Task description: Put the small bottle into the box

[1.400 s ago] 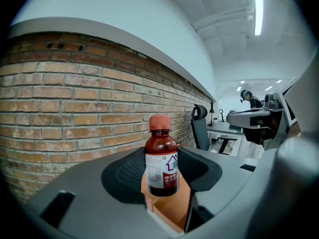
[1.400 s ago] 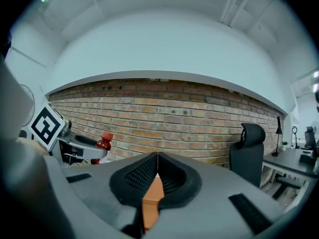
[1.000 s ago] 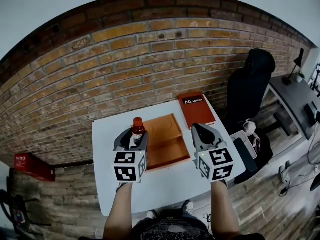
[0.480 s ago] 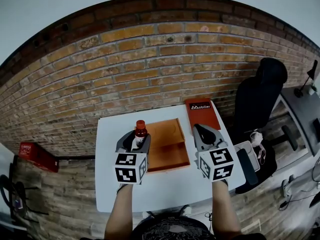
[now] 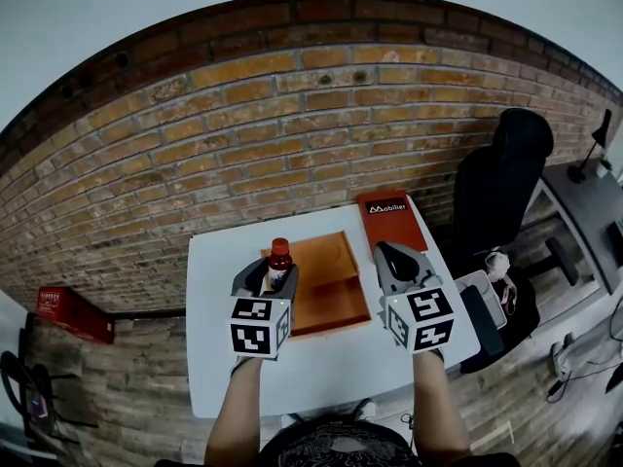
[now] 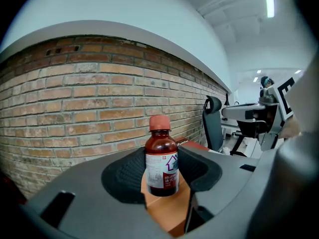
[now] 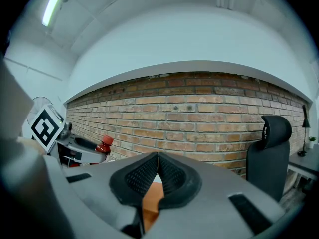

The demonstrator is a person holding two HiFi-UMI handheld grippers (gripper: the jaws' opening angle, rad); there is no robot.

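The left tongs (image 5: 274,278) pinch a small dark-brown bottle (image 5: 279,261) with a red cap and a white label. The bottle stands upright between the ribbed pads, which press on its lower body from both sides. In the head view it sits over the left edge of the shallow orange box (image 5: 336,300), an open tray split by a divider that lies on the white counter (image 5: 321,368). The left gripper view shows orange surface directly below the bottle's base, though whether the two touch cannot be told.

The right tongs (image 5: 392,256) are pressed together with nothing between them, and hang just beside the box's right edge. Behind them a flat red lid with white lettering (image 5: 389,220) lies on the counter, near the brick wall (image 5: 292,115). A black office chair (image 5: 496,183) stands off to the right.
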